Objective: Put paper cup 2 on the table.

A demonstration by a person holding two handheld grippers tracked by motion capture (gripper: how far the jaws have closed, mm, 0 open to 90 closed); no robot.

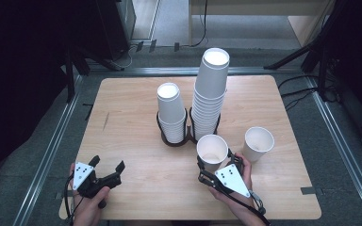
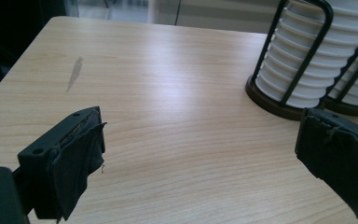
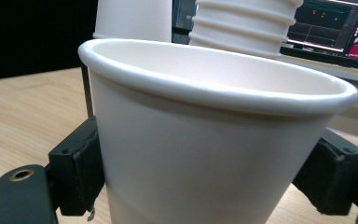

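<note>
A: What is seen at the left of the table (image 1: pixel 122 141)?

B: The left gripper (image 1: pixel 107 170) is held just above the bare wood, its jaws spread wide apart with nothing between them. Past it, two black wire holders are seen side by side, each loaded with nested white paper cups: a shorter stack (image 1: pixel 171 113) and a taller stack (image 1: pixel 210 92).

A: And the cup being handled?

B: A single white paper cup (image 1: pixel 212 151) is clamped between the jaws of the right gripper (image 1: pixel 217 165), near the front of the table, just in front of the taller stack. It is plain white with a rolled rim, tapered toward its base, and empty inside. It is held upright: its long axis is vertical and the mouth is turned upward.

A: Anything farther right?

B: Another lone paper cup (image 1: pixel 258 143) is seen standing upright just beside the held one, mouth up, not touched by it.
</note>
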